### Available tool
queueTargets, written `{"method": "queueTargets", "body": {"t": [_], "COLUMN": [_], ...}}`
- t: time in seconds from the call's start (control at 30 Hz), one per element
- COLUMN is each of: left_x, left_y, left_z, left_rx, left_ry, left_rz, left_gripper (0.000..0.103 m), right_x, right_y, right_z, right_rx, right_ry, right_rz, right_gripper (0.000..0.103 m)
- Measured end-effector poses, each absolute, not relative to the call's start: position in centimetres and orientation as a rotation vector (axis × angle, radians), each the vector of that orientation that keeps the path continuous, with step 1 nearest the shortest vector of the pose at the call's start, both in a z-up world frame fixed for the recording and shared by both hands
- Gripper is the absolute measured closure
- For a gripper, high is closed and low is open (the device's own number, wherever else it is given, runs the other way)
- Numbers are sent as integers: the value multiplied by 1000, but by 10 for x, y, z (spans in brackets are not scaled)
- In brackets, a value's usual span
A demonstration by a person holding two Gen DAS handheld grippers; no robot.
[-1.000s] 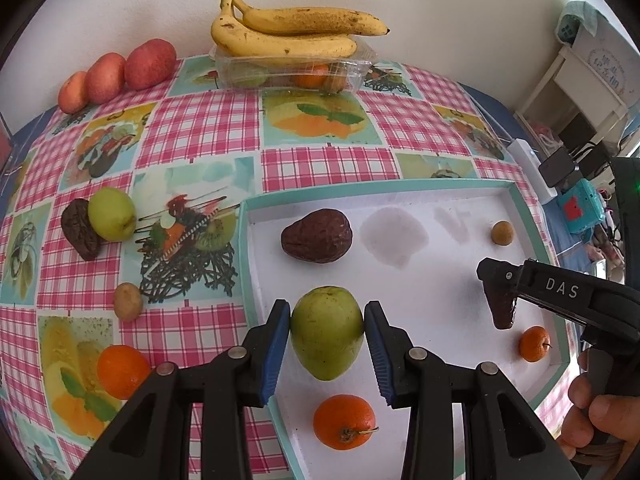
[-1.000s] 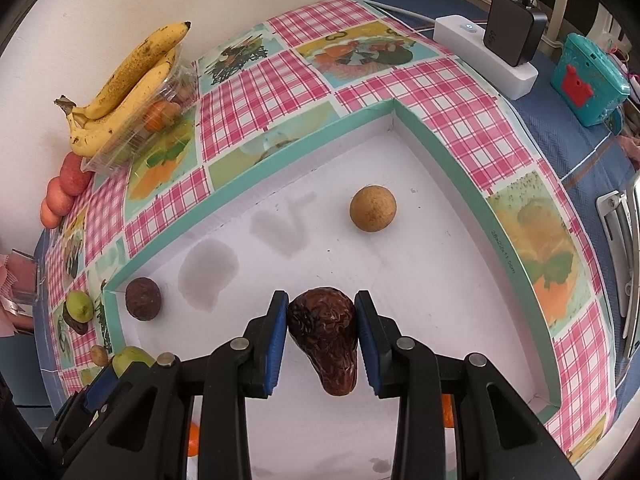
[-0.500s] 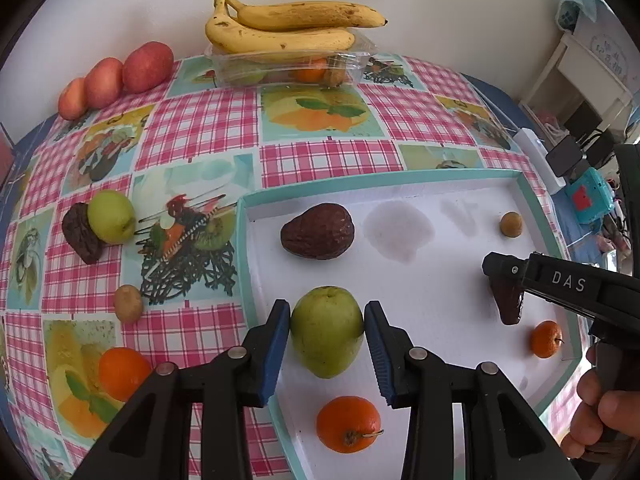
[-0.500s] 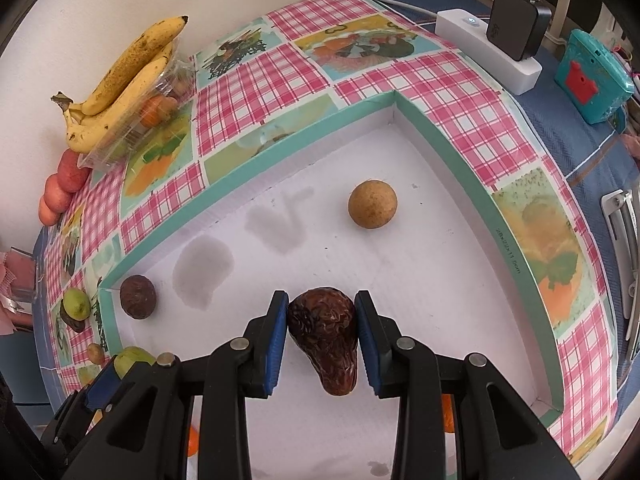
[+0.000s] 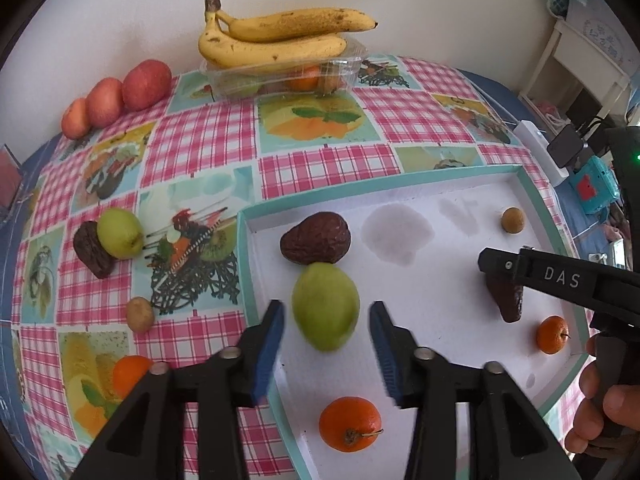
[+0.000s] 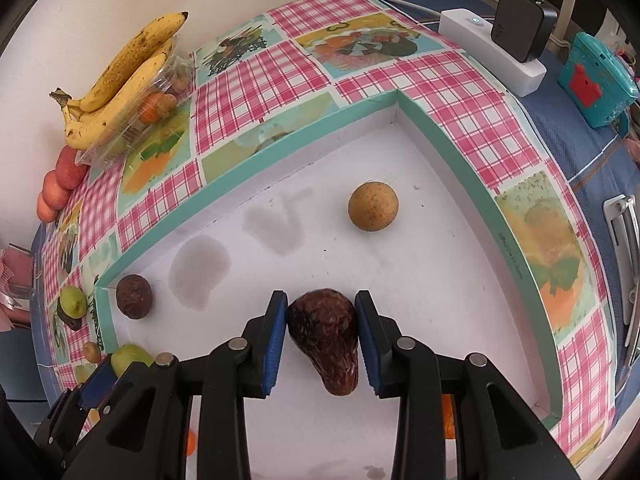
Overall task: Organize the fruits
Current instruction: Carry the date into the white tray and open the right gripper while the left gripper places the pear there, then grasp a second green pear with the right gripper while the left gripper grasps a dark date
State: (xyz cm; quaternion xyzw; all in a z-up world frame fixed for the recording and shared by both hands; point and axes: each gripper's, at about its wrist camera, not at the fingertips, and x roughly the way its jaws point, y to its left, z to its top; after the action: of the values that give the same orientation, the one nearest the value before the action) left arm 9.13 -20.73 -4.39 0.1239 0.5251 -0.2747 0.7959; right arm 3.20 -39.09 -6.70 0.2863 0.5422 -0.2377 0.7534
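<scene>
The green pear (image 5: 325,306) between the left gripper's (image 5: 327,350) opening jaws is smeared by motion blur, so whether either pad touches it cannot be told. In the right wrist view the same pear (image 6: 130,357), low to the left of the jaws, is half hidden behind the left gripper's body. An orange fruit (image 6: 448,416) below the right jaws shows only as slivers. The fruits inside the clear plastic box (image 5: 280,78), far ahead of the left jaws under the bananas (image 5: 272,44), are too blurred to name.
</scene>
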Motion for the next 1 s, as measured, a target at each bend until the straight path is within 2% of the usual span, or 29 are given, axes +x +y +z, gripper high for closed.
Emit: {"method": "queueTargets", "body": {"t": [0.03, 0.1, 0.17, 0.23, 0.3, 0.43, 0.47, 0.5, 0.67, 0.9, 0.93, 0.97, 1.0], "left_x": [91, 91, 91, 94, 100, 118, 122, 126, 146, 161, 162, 162, 163], "left_y": [-208, -208, -206, -201, -191, -163, -156, -148, -99, -46, -39, -36, -33], "left_z": [-42, -39, -33, -26, -20, -13, -12, -11, -6, -2, -1, 0, 0], "left_rx": [269, 276, 277, 263, 234, 147, 127, 106, -8, -134, -144, -147, -150], "left_ry": [1124, 1119, 1110, 1103, 1100, 1109, 1108, 1105, 1077, 1058, 1055, 1053, 1052], "left_rz": [-590, -592, -587, -572, -536, -427, -398, -364, -186, -60, -49, -43, -35], "left_gripper": [47, 47, 46, 42, 37, 28, 25, 21, 6, 2, 2, 2, 1], "right_x": [32, 33, 33, 34, 33, 32, 32, 32, 35, 46, 47, 50, 53], "right_y": [-391, -391, -391, -391, -390, -389, -389, -389, -386, -369, -366, -361, -356], "right_z": [-67, -67, -63, -55, -46, -34, -32, -30, -33, -35, -35, -34, -34], "right_rx": [623, 616, 608, 598, 587, 561, 552, 538, 526, 483, 476, 464, 448], "right_ry": [1184, 1190, 1187, 1166, 1143, 1121, 1119, 1117, 1130, 1154, 1153, 1154, 1155], "right_rz": [-515, -511, -512, -507, -502, -488, -486, -489, -483, -454, -446, -440, -434], "right_gripper": [64, 53, 52, 49, 42, 37, 29, 26, 26, 25, 23, 13, 8]}}
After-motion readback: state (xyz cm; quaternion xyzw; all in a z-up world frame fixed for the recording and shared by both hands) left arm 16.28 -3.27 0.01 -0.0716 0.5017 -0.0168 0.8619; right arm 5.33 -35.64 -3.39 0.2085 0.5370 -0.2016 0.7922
